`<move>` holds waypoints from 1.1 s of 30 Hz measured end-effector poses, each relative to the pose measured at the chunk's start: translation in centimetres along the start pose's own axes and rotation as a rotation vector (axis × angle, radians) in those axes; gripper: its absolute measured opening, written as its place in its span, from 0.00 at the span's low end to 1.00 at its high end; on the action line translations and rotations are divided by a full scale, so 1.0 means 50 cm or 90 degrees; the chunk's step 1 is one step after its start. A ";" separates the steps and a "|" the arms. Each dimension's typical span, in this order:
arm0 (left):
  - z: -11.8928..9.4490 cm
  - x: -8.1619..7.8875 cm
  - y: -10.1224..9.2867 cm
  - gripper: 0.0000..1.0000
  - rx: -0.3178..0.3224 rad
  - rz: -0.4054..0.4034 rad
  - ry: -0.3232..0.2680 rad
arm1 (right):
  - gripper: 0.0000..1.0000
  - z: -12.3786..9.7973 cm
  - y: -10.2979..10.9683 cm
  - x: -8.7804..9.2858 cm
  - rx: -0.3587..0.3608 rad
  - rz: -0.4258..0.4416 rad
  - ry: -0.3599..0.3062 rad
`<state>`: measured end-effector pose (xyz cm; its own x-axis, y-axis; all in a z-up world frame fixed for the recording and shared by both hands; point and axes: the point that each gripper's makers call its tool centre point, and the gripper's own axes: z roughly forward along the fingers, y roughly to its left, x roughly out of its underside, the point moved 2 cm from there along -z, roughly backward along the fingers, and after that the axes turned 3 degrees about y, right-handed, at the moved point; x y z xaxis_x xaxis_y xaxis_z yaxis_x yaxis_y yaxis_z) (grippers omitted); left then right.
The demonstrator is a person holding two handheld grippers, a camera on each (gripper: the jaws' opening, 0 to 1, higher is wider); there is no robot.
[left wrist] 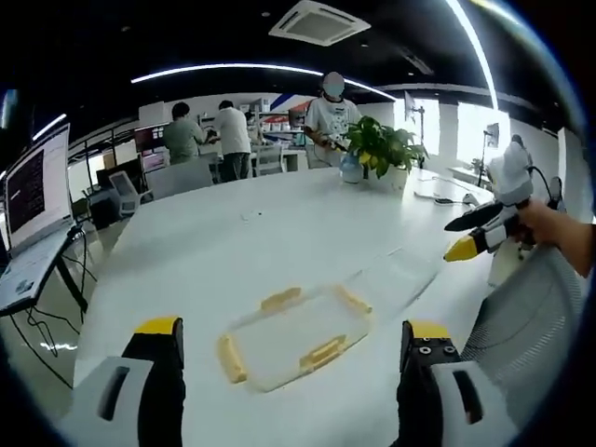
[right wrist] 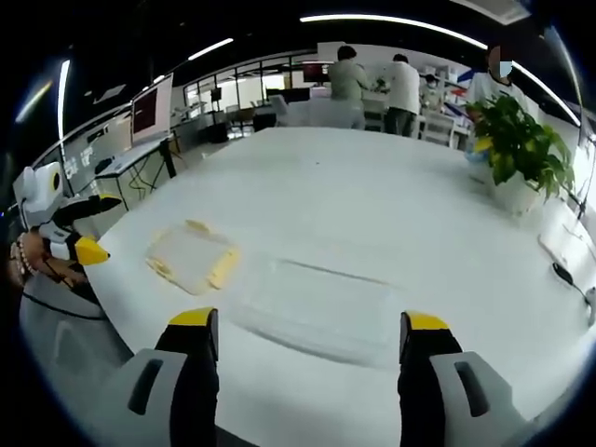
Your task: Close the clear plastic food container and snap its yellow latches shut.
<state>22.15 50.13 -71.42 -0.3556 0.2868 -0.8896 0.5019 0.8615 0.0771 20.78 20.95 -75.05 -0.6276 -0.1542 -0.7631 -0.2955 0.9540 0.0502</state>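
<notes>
**Black jaws, yellow tips, grey shells**

The left gripper has two black jaws capped in yellow, each rising from a pale grey shell with a slotted opening; the right-hand jaw carries two small screws below its cap. The right gripper is built the same way: black jaws, yellow caps, grey slotted shells. Seen from the side, each gripper shows a white body with black-and-yellow tips. The person wears a grey sleeve and a beaded bracelet.

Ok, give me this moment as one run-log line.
lid with yellow latches: flat on table | clear container base: beside it, uncovered | left tongs: open, empty | right tongs: open, empty | latches: unsnapped
</notes>
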 end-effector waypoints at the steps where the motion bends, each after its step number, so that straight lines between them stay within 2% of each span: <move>1: -0.002 -0.015 0.005 0.98 -0.006 0.013 -0.034 | 0.76 0.000 0.000 0.000 -0.001 -0.001 0.001; 2: -0.003 -0.022 0.002 0.98 0.000 0.012 -0.058 | 0.76 0.000 0.001 0.001 -0.002 -0.001 0.003; 3: -0.004 -0.010 -0.006 0.94 0.024 -0.001 -0.032 | 0.76 0.001 0.002 0.002 -0.002 -0.002 0.005; 4: -0.004 -0.004 -0.005 0.90 0.016 -0.033 -0.019 | 0.75 0.001 0.002 0.003 -0.003 -0.003 0.006; 5: -0.005 0.007 -0.002 0.89 0.015 -0.030 0.014 | 0.75 0.001 0.003 0.003 -0.003 -0.005 0.008; 8: -0.003 0.019 0.006 0.89 -0.005 -0.007 0.042 | 0.75 0.001 0.003 0.004 -0.003 -0.006 0.009; 10: -0.003 0.019 0.003 0.89 -0.004 0.002 0.042 | 0.74 0.001 0.003 0.003 -0.004 -0.006 0.007; 12: -0.008 0.008 0.004 0.84 -0.004 0.022 0.028 | 0.74 0.001 0.006 0.003 -0.009 -0.004 0.007; 16: -0.010 0.003 0.013 0.85 0.007 0.015 0.016 | 0.74 0.000 0.011 -0.001 -0.019 -0.009 0.002; 20: -0.006 0.030 0.032 0.88 0.010 0.020 0.054 | 0.72 0.001 0.018 -0.004 -0.026 -0.020 0.000; 21: -0.006 0.034 0.041 0.89 -0.001 0.025 0.058 | 0.72 0.001 0.020 -0.004 -0.029 -0.023 0.002; 26: -0.001 0.043 0.057 0.89 0.007 0.025 0.062 | 0.70 0.003 0.021 -0.009 -0.034 -0.030 0.001; 30: 0.006 0.060 0.067 0.82 0.015 0.034 0.096 | 0.70 0.008 0.022 -0.015 -0.036 -0.039 0.003; 33: 0.014 0.067 0.070 0.78 0.027 0.053 0.102 | 0.69 0.012 0.028 -0.024 -0.046 -0.055 0.001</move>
<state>23.26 53.80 -74.44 -0.4308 0.4230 -0.7972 0.5672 0.8140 0.1254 21.53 22.64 -74.45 -0.5991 -0.2353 -0.7653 -0.3996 0.9162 0.0311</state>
